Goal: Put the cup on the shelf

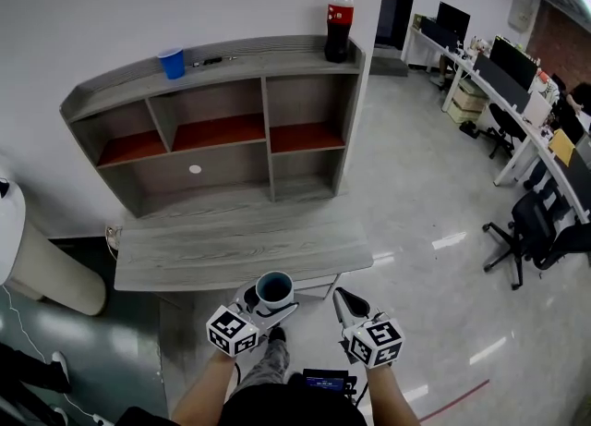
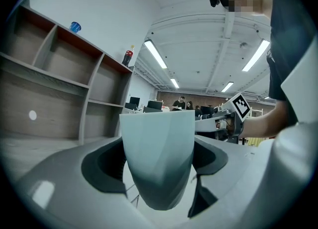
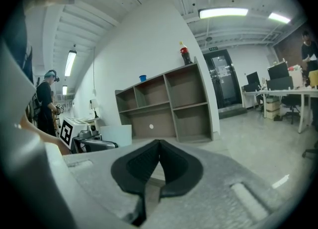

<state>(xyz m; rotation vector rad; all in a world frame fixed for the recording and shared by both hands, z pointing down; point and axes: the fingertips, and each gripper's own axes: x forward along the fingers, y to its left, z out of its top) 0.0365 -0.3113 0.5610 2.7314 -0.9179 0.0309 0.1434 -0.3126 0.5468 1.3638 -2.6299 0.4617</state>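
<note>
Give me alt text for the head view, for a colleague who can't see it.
The left gripper holds a pale cup upright between its jaws, just short of a grey desk with a shelf unit at its back. The right gripper is shut and empty; a blue cup and a cola bottle stand on the unit's top.

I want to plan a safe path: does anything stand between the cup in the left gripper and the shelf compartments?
Nothing visible does. Between the cup and the shelf lies only the bare desk top. The blue cup and the bottle stand on the top board, above the compartments.
</note>
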